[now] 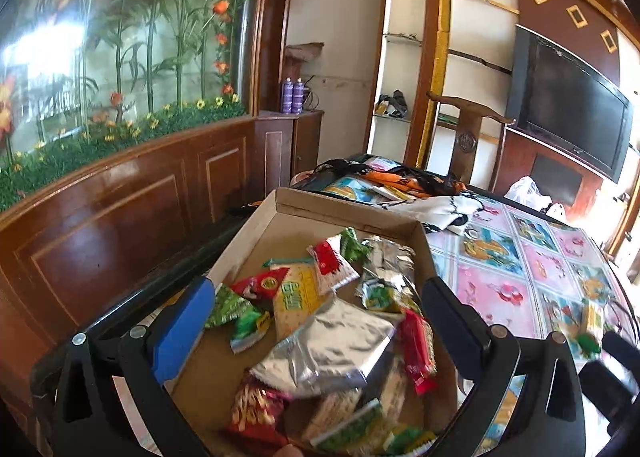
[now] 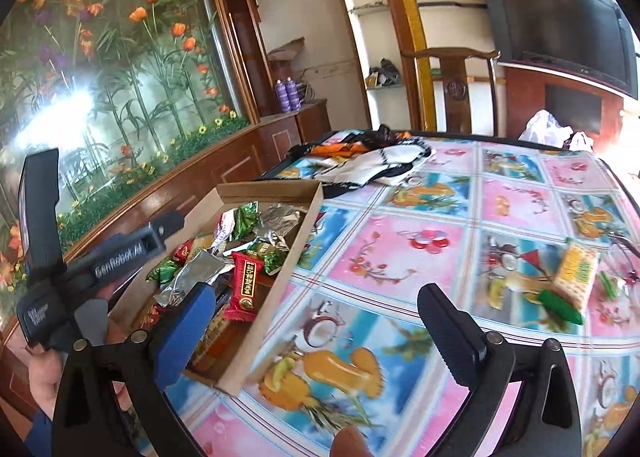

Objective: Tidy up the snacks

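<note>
A: How do the fingers stand?
B: Both pairs spread wide, holding nothing. The left gripper (image 1: 316, 317) hangs over the cardboard box (image 1: 416, 235), with the snack packets (image 1: 324, 349) between its fingers.
A: And the right gripper (image 2: 316, 331)?
B: Over the worktop (image 2: 400, 257); the box sits at its left finger, a cracker packet (image 2: 576, 271) beyond the right one.

Dark television (image 1: 576, 105) on the wall; wooden chair (image 2: 454, 89) behind the fruit-patterned tablecloth (image 2: 420, 249)
</note>
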Action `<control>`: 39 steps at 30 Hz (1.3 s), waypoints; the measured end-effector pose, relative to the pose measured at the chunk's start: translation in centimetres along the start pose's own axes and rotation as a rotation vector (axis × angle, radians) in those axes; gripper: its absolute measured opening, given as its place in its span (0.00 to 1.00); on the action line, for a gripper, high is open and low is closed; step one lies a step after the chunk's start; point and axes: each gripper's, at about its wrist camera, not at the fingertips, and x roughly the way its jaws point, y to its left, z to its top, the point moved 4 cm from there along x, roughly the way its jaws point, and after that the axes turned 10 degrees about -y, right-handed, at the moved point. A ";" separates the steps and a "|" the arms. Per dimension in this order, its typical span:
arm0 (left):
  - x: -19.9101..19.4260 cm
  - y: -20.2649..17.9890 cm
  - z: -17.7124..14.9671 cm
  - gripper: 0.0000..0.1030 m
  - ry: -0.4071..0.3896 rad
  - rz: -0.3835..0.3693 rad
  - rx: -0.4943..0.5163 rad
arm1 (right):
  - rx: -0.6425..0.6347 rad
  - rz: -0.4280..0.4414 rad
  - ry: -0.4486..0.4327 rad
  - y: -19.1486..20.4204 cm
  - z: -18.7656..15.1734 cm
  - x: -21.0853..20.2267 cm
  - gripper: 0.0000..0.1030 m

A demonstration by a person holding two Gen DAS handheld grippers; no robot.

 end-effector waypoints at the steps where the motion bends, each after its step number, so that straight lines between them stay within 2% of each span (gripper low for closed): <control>1: -0.7 -0.3 -0.1 1.00 -0.006 0.000 0.008 | 0.000 -0.003 -0.009 -0.2 0.0 -0.5 0.99; 3: -1.6 -0.7 -0.4 1.00 -0.027 -0.011 0.010 | -0.004 0.001 -0.021 -0.5 -0.2 -1.4 0.99; 7: -3.7 -1.0 -1.4 1.00 -0.073 0.069 0.038 | -0.023 0.008 -0.027 -0.8 -1.0 -2.9 0.99; 10: -4.2 -1.6 -2.0 1.00 -0.065 0.092 0.095 | -0.042 0.014 -0.028 -0.7 -1.7 -4.0 0.99; 13: -4.1 -2.8 -2.3 1.00 -0.060 0.083 0.188 | -0.053 0.010 -0.028 -0.7 -2.4 -4.9 0.99; 18: -4.5 -3.9 -2.6 1.00 -0.083 0.067 0.246 | -0.067 0.014 0.002 -0.5 -3.4 -4.9 0.99; 39: -3.5 -3.1 -3.1 1.00 0.000 0.053 0.209 | -0.073 0.031 0.028 0.0 -3.8 -4.8 0.99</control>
